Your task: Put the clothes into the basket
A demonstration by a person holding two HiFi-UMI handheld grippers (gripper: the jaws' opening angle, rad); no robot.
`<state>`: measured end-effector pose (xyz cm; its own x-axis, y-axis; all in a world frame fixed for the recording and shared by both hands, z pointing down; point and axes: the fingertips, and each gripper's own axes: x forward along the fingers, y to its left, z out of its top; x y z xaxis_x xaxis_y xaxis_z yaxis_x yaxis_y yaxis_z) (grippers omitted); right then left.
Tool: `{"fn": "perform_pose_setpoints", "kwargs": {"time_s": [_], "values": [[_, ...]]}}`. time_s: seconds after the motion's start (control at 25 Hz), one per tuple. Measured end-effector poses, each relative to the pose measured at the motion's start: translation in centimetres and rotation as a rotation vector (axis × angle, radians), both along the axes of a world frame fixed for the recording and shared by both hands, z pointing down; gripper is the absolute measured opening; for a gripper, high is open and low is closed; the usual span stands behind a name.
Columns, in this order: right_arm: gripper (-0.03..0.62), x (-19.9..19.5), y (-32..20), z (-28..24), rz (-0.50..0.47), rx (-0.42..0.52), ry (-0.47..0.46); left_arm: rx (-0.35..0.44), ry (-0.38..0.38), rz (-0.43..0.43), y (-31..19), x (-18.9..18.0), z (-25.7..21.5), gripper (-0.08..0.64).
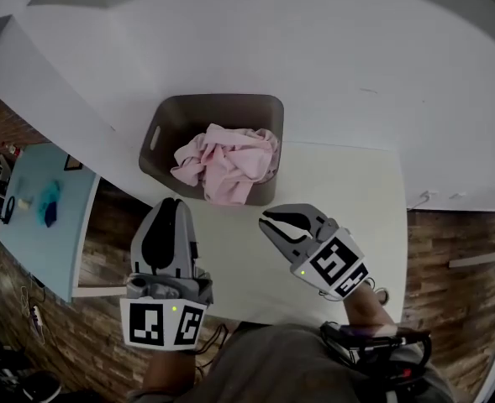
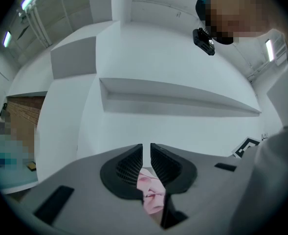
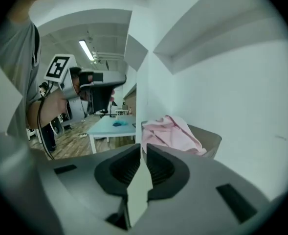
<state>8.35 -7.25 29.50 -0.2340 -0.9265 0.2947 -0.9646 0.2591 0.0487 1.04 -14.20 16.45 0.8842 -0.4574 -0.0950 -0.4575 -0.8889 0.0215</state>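
Already the pink clothes (image 1: 227, 162) lie heaped inside the grey basket (image 1: 222, 101), which stands at the far side of the pale table (image 1: 339, 191) against the white wall. One fold spills over the near rim towards the person. Both tongs hang above the table on the near side of the basket, and no loose garment shows on the bare tabletop around them. The left gripper (image 1: 173, 201) points straight ahead with its tips just beside the basket's near left corner. Its jaws are drawn to a narrow slit, and nothing seems pinched at the pads. The pink showing low in the gap in its own view is, I judge, the pile lying beneath rather than cloth in its grip. The right gripper (image 1: 266, 217) sits a little further back, angled towards the basket's near right corner, with its jaws likewise almost together and only the table surface showing between them. The basket's long side runs across in front of the person, so the overhanging fold lies ahead and between the two tongs, somewhat nearer the left. The task looks essentially done; any further move would probably be tucking that fold in over the rim.
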Motion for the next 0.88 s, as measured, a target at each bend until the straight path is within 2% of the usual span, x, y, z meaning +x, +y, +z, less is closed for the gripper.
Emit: {"fn": "perform_pose_setpoints", "kwargs": {"time_s": [0.16, 0.28, 0.44, 0.6, 0.88], "values": [[0.032, -2.1, 1.9, -6.1, -0.022, 0.303, -0.070, 0.027, 0.012, -0.031, 1.7, -1.7, -0.1, 0.054], [0.015, -2.3, 3.0, -9.3, 0.038, 0.424, 0.006, 0.052, 0.015, -0.034, 2.5, -2.1, -0.3, 0.054], [0.009, -2.1, 4.2, -11.4, 0.131, 0.486, 0.077, 0.064, 0.019, -0.021, 3.4, -2.3, -0.3, 0.054], [0.008, -1.2, 4.8, -12.4, 0.192, 0.519, 0.073, 0.089, 0.025, -0.023, 4.2, -2.4, -0.6, 0.054], [0.006, -0.5, 4.6, -13.4, 0.228, 0.536, 0.057, 0.119, 0.030, -0.024, 4.9, -2.0, -1.1, 0.050]]}}
